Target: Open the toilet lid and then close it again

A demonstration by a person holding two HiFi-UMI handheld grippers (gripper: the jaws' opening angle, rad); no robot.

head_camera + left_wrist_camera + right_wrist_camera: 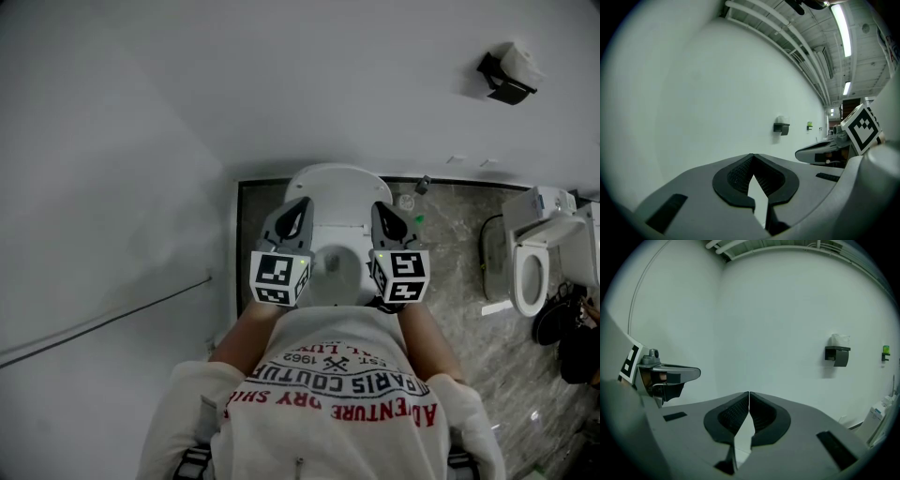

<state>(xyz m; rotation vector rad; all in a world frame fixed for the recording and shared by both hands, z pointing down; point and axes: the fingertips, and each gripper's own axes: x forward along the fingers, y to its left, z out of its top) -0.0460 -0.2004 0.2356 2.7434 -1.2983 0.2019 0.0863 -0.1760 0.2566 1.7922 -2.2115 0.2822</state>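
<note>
Hovering side by side, the grey left hand-held gripper and right hand-held gripper are closed tight and empty. The white ceramic toilet sits below, between them, and the person's white shirt reads "ADVENTURE" and "1962".

A washroom mock-up inside an industrial hall: a white ceramic toilet at centre, a second white toilet at right, grey marble-pattern floor, a black wall-mounted paper holder upper right, and long ceiling strip lights above plain white partitions.
</note>
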